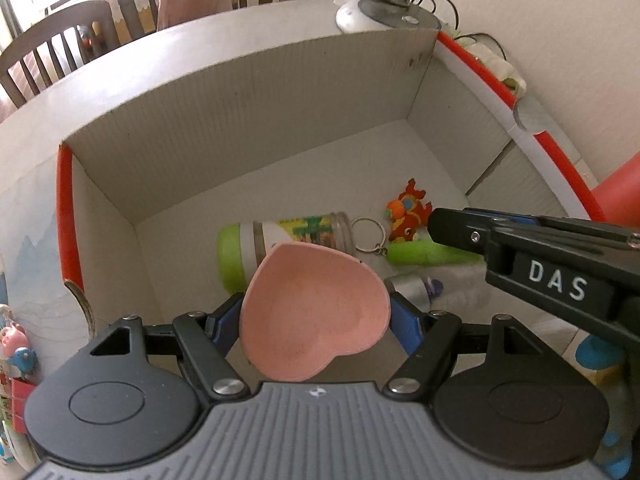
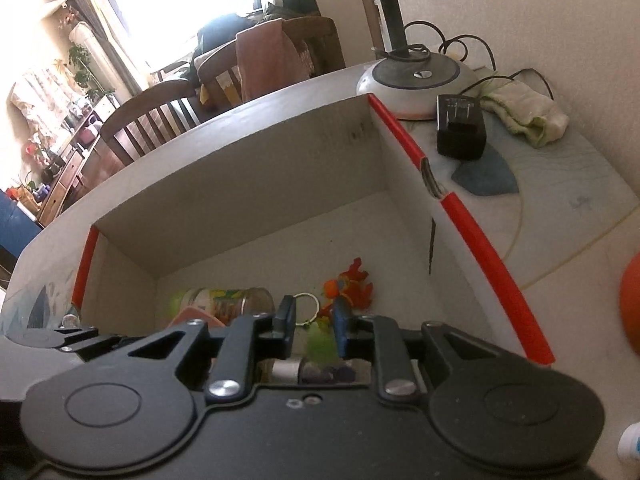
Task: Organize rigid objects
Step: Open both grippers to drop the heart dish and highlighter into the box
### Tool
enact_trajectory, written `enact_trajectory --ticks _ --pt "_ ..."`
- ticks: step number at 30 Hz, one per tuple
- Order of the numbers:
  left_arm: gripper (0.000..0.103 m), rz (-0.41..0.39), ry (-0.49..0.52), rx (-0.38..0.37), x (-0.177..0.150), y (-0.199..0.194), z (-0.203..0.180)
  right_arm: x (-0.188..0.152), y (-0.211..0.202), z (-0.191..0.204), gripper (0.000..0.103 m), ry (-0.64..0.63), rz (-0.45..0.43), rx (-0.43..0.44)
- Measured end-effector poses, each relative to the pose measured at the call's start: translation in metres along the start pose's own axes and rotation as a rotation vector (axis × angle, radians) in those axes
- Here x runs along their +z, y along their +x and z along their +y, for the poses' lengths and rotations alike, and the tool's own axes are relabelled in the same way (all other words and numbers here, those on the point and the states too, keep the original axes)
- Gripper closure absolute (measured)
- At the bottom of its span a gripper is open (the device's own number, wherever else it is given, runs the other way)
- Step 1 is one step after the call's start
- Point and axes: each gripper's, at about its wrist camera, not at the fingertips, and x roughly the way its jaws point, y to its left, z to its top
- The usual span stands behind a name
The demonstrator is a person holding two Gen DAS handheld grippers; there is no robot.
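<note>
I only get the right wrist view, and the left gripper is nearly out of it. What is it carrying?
Observer: The left gripper holds a pink heart-shaped dish between its blue pads.
Operator: Is it at the box?
Observer: Yes, it is over the open box, hiding part of a green-lidded jar that lies inside.
Operator: Where does my own tip sit?
Observer: The right gripper has its tip just over a green tube, beside the keyring.

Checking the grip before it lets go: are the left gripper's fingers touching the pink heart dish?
Touching. The left wrist view shows both blue fingers pressed against opposite sides of the pink heart dish, no gap visible.
</note>
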Motion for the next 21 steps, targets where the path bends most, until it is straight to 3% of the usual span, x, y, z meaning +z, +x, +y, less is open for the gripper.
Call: enact_trajectory --ticks 9,21 --pt "0.027 0.018 -0.007 -0.012 0.005 0.004 -0.002 -0.004 -0.008 0.002 0.070 -0.015 0.016 -0.016" --pt "0.027 -0.037 -0.002 -0.063 -0.008 -0.015 0.001 -0.009 -0.033 0.014 0.052 -0.037 -0.013 0.005"
